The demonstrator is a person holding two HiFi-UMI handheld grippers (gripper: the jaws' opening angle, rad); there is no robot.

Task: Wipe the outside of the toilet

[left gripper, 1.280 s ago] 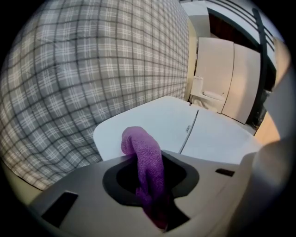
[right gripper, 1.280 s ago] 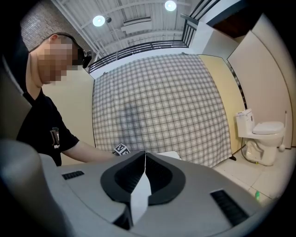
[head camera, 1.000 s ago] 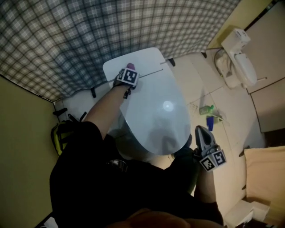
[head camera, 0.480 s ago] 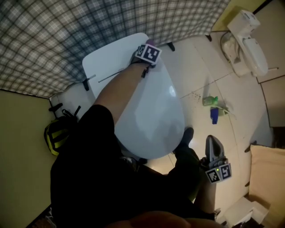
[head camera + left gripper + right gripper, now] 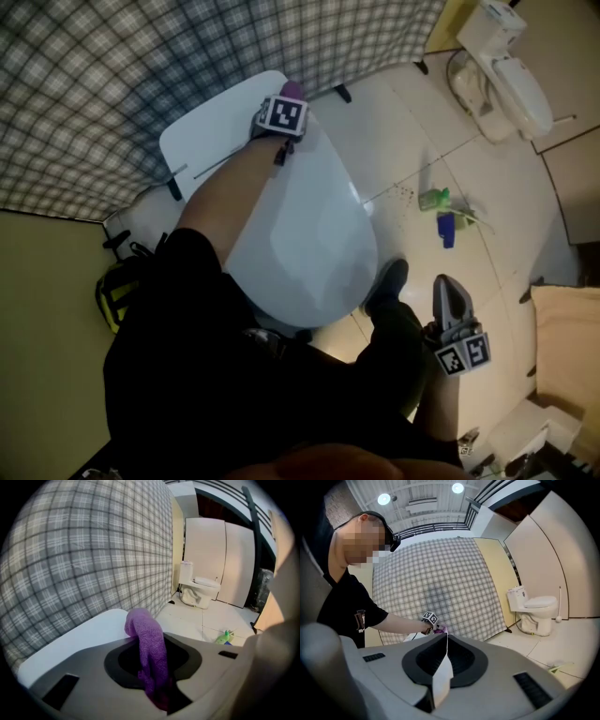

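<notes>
The white toilet (image 5: 305, 234) fills the middle of the head view, lid down, with its tank (image 5: 211, 127) against the plaid wall. My left gripper (image 5: 283, 114) is at the tank's right end, where tank and lid meet, shut on a purple cloth (image 5: 292, 90). In the left gripper view the purple cloth (image 5: 151, 653) hangs out of my left gripper (image 5: 147, 639) over the white tank top (image 5: 77, 641). My right gripper (image 5: 452, 298) hangs low beside my leg, away from the toilet. In the right gripper view my right gripper (image 5: 442, 639) is shut, with a pale strip along the seam.
A second toilet (image 5: 497, 70) stands at the far right. A green bottle (image 5: 434, 199) and a blue bottle (image 5: 446, 230) lie on the tiled floor to the right of the bowl. A yellow-and-black bag (image 5: 117, 295) sits left of the toilet. My shoe (image 5: 388, 281) is by the bowl's front.
My left gripper slid the purple cloth rightwards along the seam between tank and lid to the tank's right end. The right gripper stayed low by my leg. My head turned.
</notes>
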